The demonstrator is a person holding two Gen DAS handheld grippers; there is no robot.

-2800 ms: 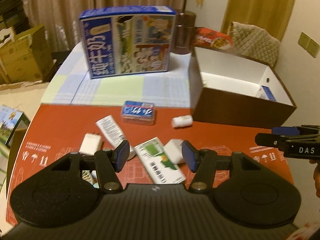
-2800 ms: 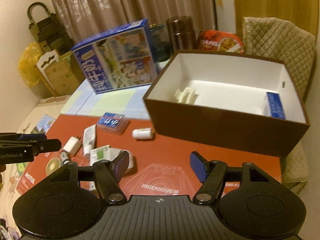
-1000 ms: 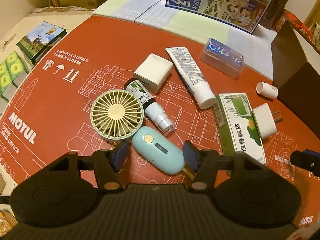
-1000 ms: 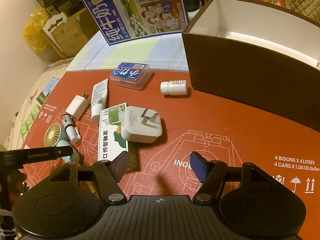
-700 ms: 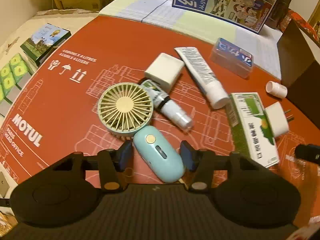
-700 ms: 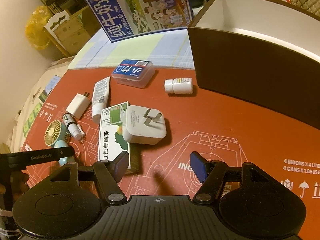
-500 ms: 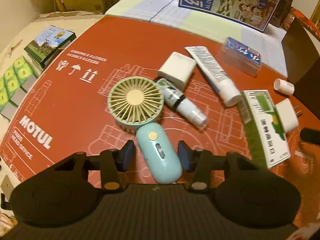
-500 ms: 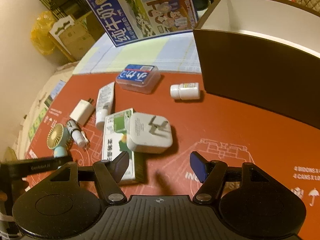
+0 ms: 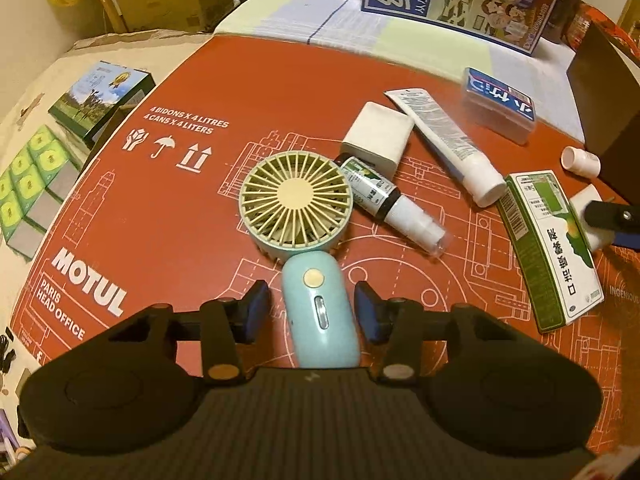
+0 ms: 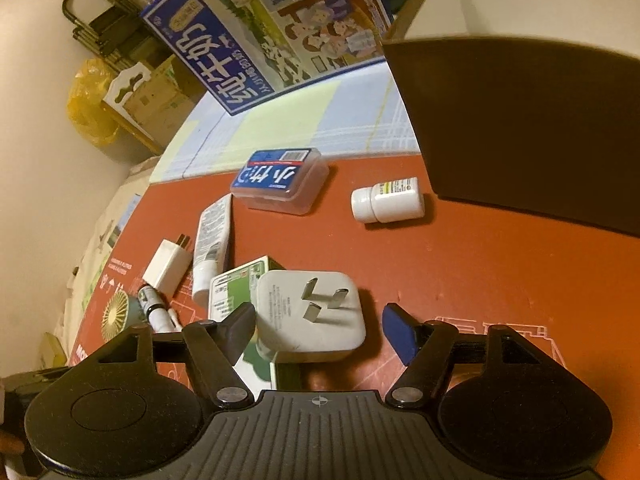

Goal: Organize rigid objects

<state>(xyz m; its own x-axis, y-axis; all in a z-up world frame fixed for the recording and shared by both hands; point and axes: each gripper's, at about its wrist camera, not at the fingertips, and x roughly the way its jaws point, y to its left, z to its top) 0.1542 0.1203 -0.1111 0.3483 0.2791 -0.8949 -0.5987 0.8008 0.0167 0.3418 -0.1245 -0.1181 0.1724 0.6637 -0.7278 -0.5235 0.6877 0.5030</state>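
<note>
So far, nothing here looks packed yet.
Left gripper [image 9: 308,312]: jaws apart, straddling the hand fan [image 9: 304,236] handle on the red mat [image 9: 160,208], pads not touching.
Right gripper [image 10: 318,330]: jaws apart around the white charger [image 10: 310,316], just opening further.
Right view only: brown box [image 10: 520,120] wall, pill bottle [image 10: 388,200] label.

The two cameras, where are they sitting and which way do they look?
Left wrist: rides on the left hand-held gripper, looking down along its fingers at the mint handheld fan between them.
Right wrist: rides on the right hand-held gripper, looking down at the white plug adapter between its fingers.
Both show the red mat, green box and blue milk carton.
</note>
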